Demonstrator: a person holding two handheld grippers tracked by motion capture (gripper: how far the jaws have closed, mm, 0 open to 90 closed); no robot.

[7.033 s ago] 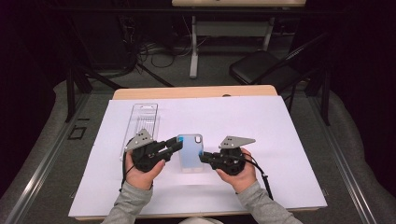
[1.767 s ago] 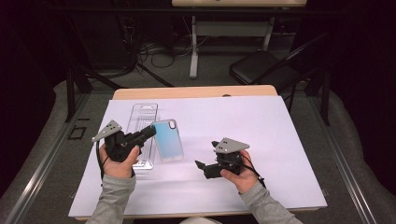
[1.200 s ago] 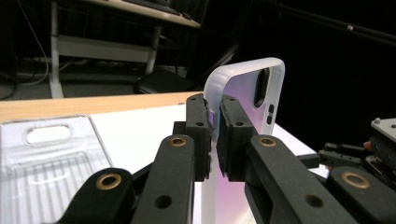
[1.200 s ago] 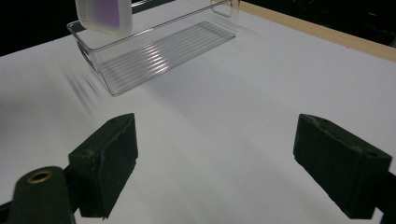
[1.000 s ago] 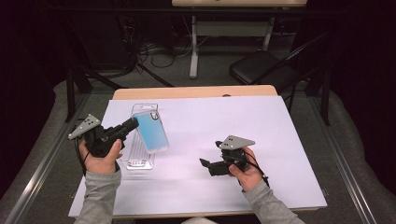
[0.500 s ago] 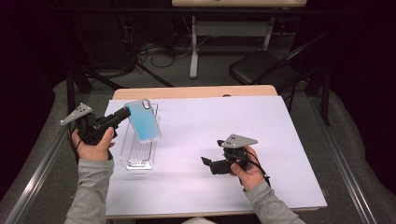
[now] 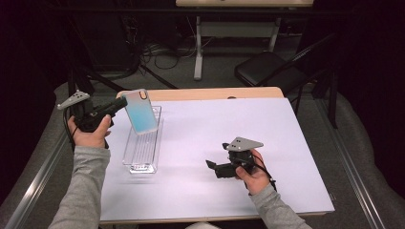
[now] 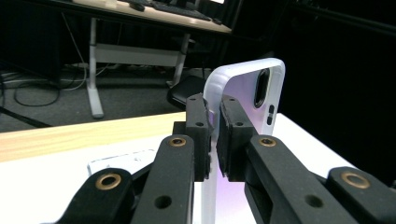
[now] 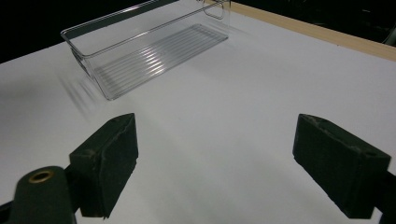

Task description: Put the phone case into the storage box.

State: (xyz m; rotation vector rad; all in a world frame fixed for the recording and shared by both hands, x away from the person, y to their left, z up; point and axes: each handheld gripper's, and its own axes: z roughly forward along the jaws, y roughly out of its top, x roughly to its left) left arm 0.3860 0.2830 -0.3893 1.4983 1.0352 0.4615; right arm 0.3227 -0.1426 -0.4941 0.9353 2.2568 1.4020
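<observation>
We are holding a pale blue, translucent rubbery phone case (image 7: 141, 112) in our left claw (image 7: 120, 102), which is clenched on the case's edge; in the left gripper view the two black pads (image 8: 198, 133) are pressing on its thin white rim (image 8: 212, 154) just below the camera cut-out. The case is hanging in the air, tilted, above the far end of a clear, ribbed plastic tray (image 7: 143, 150) that is lying lengthwise near the table's left edge. Our left hand (image 7: 88, 131) is reaching out past that left edge, over the grey floor.

Our right claw (image 7: 210, 164) is resting low near the front edge of the white-covered table (image 7: 286, 138), its jaws standing released and wide with nothing between them; in the right gripper view bare white sheet is spreading between the pads (image 9: 107, 161) and the tray (image 9: 140, 51) beyond. The middle and right of the table are lying open, with a strip of wood showing along the far edge.

The case's lower end is hidden behind the jaws in the left gripper view, and the tray's clear walls are hard to trace against the sheet.
</observation>
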